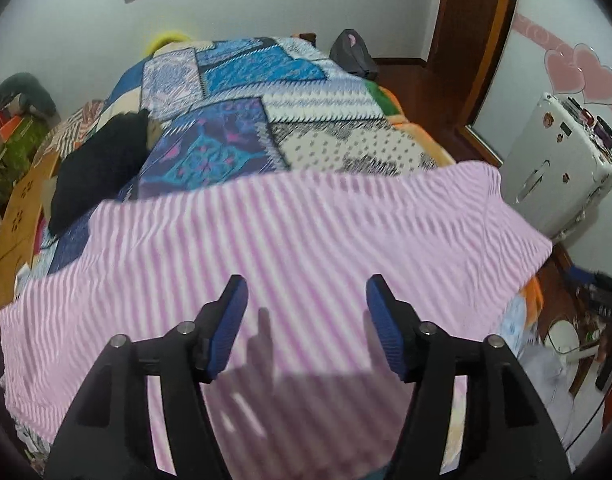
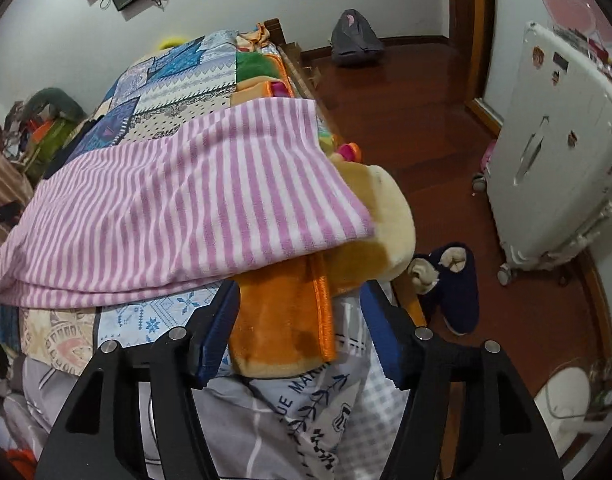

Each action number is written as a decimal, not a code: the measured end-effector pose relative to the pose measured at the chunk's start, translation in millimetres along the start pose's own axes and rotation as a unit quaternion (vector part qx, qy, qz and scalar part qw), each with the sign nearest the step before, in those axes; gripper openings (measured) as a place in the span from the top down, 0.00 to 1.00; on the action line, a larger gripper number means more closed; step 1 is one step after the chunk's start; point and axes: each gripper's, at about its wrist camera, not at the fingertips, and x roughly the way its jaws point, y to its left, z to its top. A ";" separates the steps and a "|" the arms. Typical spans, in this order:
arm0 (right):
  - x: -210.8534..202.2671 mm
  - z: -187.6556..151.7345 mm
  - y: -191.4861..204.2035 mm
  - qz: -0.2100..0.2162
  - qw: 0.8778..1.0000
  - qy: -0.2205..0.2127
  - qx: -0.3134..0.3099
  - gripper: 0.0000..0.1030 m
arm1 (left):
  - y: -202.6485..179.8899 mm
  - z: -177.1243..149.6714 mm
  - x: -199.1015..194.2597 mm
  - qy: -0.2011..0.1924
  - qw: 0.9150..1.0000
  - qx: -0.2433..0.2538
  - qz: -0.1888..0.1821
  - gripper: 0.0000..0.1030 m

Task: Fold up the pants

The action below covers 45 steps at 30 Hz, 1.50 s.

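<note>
The pants (image 1: 306, 236) have pink and white stripes; the quilt (image 1: 241, 120) is blue patchwork; the blanket (image 2: 281, 320) is orange.

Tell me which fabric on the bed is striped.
The pink-and-white pants, spread across the bed's near end. The quilt beneath is blue patchwork, and the blanket at the edge is plain orange.
</note>
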 end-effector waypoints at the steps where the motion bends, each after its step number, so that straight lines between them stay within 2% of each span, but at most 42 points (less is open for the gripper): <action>1: 2.9 0.6 2.5 0.007 1.000 0.000 0.004 0.43 | -4.5 5.0 3.6 0.000 1.000 0.001 0.001 0.31; 6: 16.1 0.1 -2.9 0.044 0.998 -0.005 0.042 0.43 | -40.2 28.0 36.3 0.019 1.000 0.004 -0.016 0.29; 13: 40.2 9.4 -6.9 0.078 0.991 -0.014 0.107 0.42 | -92.0 39.0 86.9 0.061 0.998 0.019 -0.030 0.29; 18: 57.7 10.0 -21.9 0.094 0.982 -0.014 0.165 0.42 | -120.3 38.6 114.0 0.082 0.996 0.033 -0.031 0.29; 25: 69.8 22.7 -24.0 0.109 0.977 -0.038 0.179 0.39 | -140.7 40.8 133.4 0.081 0.995 0.053 -0.013 0.29; 27: 68.9 26.2 -23.0 0.109 0.976 -0.052 0.179 0.43 | -142.1 41.0 137.1 0.081 0.995 0.054 -0.010 0.28; 30: 65.2 30.6 -22.0 0.116 0.976 -0.070 0.171 0.64 | -144.6 39.0 138.1 0.078 0.995 0.062 -0.003 0.27; 31: 63.2 31.8 -21.7 0.121 0.975 -0.075 0.169 0.75 | -145.6 38.2 137.9 0.077 0.995 0.066 -0.002 0.26; 32: 63.4 32.8 -22.4 0.126 0.975 -0.076 0.168 0.79 | -146.6 37.8 137.8 0.077 0.995 0.069 -0.002 0.25; 39: 37.2 43.6 -8.8 0.128 0.976 -0.108 0.138 0.83 | -141.8 39.4 128.2 0.077 0.995 0.056 -0.025 0.25; 45: 0.2 64.3 17.1 0.132 0.974 -0.149 0.104 0.83 | -123.2 46.7 89.7 0.038 0.998 0.041 -0.032 0.25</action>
